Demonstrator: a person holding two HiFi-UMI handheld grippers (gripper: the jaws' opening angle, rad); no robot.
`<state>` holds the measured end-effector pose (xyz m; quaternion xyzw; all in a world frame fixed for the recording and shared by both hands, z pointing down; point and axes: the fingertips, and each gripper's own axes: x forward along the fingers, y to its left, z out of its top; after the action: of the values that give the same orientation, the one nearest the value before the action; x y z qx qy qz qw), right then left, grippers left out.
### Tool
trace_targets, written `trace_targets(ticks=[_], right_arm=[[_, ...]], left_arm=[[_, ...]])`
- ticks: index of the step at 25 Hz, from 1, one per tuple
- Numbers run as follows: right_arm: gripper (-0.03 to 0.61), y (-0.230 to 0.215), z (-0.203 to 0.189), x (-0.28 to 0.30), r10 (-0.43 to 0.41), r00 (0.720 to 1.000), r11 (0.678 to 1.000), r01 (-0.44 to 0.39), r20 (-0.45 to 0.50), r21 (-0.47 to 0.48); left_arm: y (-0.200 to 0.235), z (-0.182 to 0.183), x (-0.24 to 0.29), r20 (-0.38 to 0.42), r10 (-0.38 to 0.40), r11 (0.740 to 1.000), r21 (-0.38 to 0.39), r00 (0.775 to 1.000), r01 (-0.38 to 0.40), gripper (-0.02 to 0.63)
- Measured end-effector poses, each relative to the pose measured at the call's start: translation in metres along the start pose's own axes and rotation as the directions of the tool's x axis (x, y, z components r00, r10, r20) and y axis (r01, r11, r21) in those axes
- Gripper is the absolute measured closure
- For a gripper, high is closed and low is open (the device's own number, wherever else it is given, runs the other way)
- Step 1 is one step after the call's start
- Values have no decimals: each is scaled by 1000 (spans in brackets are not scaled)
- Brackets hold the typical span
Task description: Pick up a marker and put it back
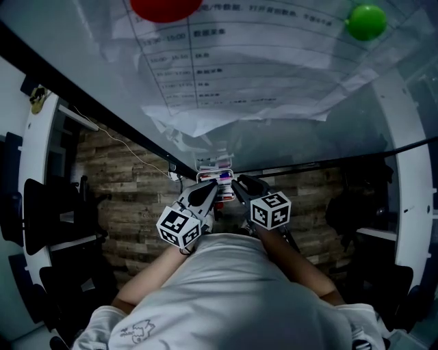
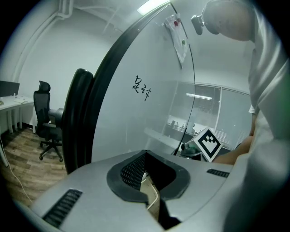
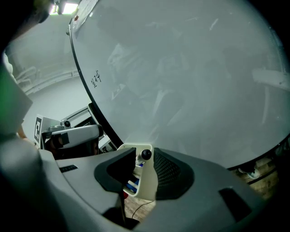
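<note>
The head view looks steeply down from above the person, close along the whiteboard (image 1: 274,123), onto the left gripper (image 1: 216,187) and right gripper (image 1: 237,183). The left gripper view faces along the board and leftward into the far room. The right gripper view faces the board from very near. Both gripper views share the handwriting (image 2: 141,88) and each other's gripper.

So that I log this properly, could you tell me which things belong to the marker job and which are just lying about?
Job: markers, holder, left claw, right claw.

Just about: paper, red magnet, green magnet, chair.
</note>
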<state>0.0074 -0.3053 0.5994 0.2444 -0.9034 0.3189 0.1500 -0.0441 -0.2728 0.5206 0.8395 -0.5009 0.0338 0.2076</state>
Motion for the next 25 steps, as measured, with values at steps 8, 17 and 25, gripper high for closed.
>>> trace_targets(ticks=[8,17,25], right_arm=[[488,4,-4,0,-9,1000,1000,9,-10,4],[500,23,20,-8,-38,995,995,46,97,-84],[502,47,40,-28,-116,970,981,146,215,-126]], left_arm=[[-1,-4,-4,-10,-7,1000,11,1000,7,609],[6,6,-13,12,-45,999,22,999,45,609],[2,23,-27,34,-146,988,66,989,143,609]])
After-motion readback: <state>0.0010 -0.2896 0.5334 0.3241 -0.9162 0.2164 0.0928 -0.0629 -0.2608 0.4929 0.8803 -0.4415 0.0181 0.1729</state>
